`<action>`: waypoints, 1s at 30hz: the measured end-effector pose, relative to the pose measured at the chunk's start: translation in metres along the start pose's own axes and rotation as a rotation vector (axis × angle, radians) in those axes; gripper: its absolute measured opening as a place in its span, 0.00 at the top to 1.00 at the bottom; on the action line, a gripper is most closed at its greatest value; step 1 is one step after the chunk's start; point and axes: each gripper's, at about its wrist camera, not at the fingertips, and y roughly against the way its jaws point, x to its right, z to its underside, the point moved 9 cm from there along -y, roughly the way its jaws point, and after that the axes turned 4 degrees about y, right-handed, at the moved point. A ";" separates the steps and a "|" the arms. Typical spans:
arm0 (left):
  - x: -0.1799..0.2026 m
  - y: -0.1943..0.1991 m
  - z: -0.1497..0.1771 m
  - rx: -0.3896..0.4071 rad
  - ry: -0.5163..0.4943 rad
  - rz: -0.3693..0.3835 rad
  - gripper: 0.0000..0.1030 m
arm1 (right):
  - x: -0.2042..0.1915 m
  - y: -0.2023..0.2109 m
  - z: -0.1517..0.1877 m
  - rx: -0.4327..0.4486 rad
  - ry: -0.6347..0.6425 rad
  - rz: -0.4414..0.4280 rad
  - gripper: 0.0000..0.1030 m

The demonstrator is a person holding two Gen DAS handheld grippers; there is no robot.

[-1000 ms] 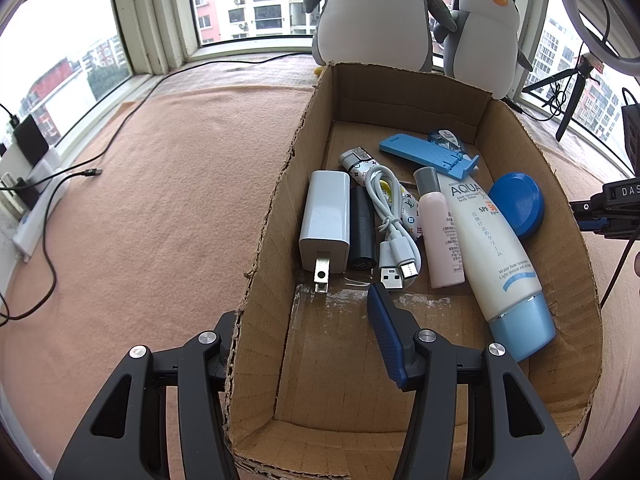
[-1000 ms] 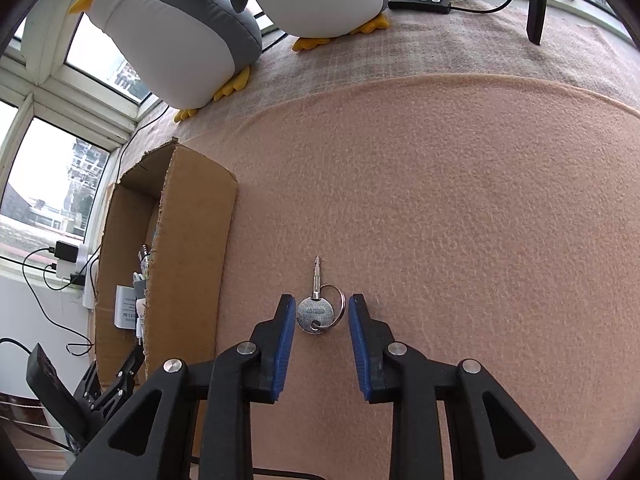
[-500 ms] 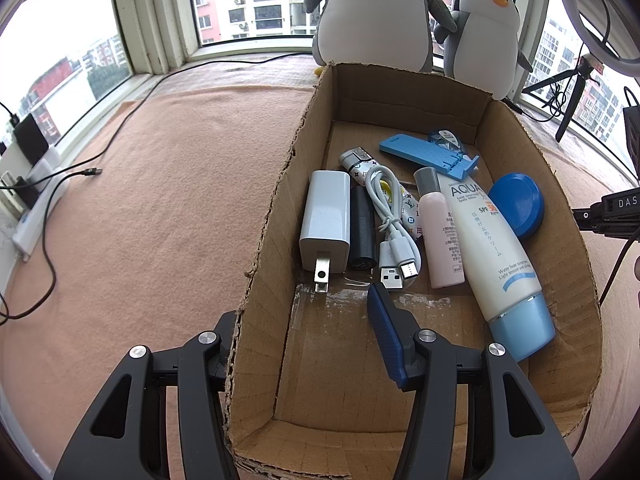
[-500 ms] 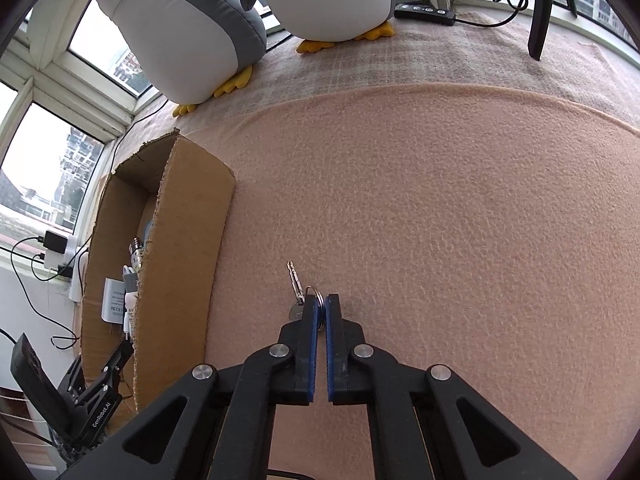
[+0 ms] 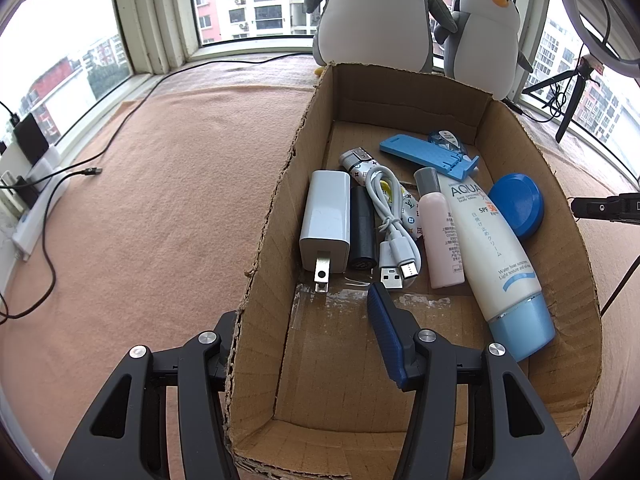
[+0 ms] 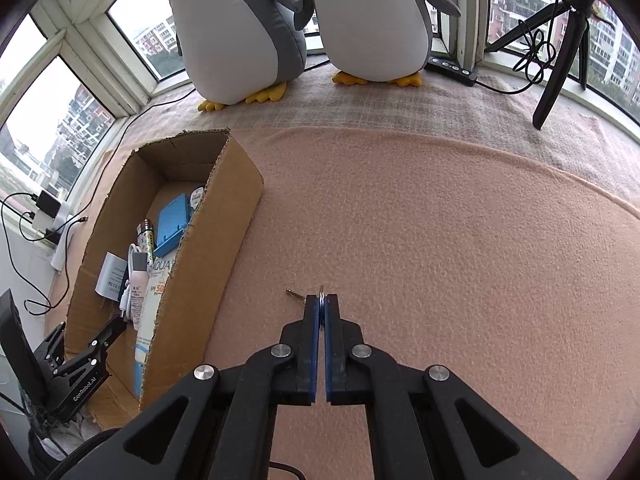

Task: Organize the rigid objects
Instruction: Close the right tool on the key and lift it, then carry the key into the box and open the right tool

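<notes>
right gripper (image 6: 322, 302) clamped on key (image 6: 297, 295), blade protruding left. advise level carry over cardboard box (image 6: 240, 184) wall. left gripper (image 5: 304, 320) spread wide, straddling box wall.

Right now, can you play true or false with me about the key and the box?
1. The right gripper is shut on the key. True.
2. The key is inside the box. False: it is outside, above the blanket.
3. The left gripper straddles a box wall. True.
4. The charger lies on the blanket. False: it is in the box.
5. The box holds a toy penguin. False: both penguins sit behind it.
</notes>
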 end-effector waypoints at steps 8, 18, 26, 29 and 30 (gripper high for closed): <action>0.000 0.000 -0.001 0.000 0.004 0.002 0.48 | -0.042 0.045 -0.016 0.104 0.095 -0.037 0.98; 0.001 0.000 -0.001 -0.001 0.005 0.003 0.48 | -0.128 0.072 -0.026 0.158 0.265 -0.127 0.98; 0.001 0.000 -0.001 -0.003 0.009 0.007 0.48 | -0.167 0.057 -0.016 0.134 0.377 -0.130 0.98; 0.001 0.000 -0.001 -0.003 0.010 0.007 0.48 | -0.171 0.055 -0.014 0.130 0.391 -0.131 0.98; 0.001 0.000 -0.001 -0.003 0.010 0.007 0.48 | -0.171 0.054 -0.013 0.129 0.392 -0.131 0.98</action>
